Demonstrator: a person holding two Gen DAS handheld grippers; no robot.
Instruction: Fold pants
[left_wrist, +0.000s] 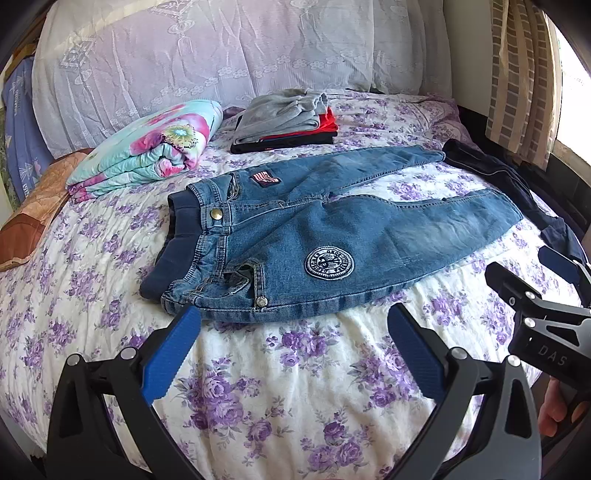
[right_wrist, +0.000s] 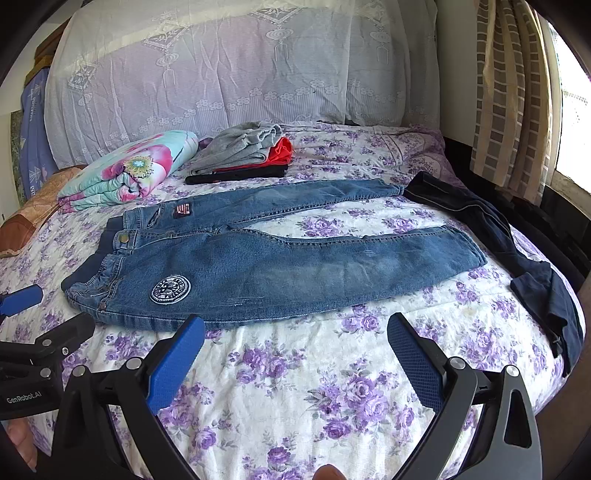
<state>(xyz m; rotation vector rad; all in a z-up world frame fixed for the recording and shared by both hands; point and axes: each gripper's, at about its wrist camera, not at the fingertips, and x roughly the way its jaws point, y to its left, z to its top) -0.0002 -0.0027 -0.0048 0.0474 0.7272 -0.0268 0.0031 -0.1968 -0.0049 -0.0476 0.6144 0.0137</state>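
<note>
Blue-padded left gripper (left_wrist: 293, 345) and right gripper (right_wrist: 295, 354) gape wide, empty, near jeans (right_wrist: 280, 266).

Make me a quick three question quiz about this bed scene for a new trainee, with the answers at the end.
1. True or false: the blue denim pants with the round white patch lie spread flat on the purple-flowered bedsheet, not yet folded.
2. What lies just past the pants' leg ends? A) the folded floral quilt B) a dark navy garment C) the stack of grey, red and black clothes
3. Fill in: both the left tongs and the right tongs are ____ and hold nothing.

Key: 1 true; 2 B; 3 open.
</note>
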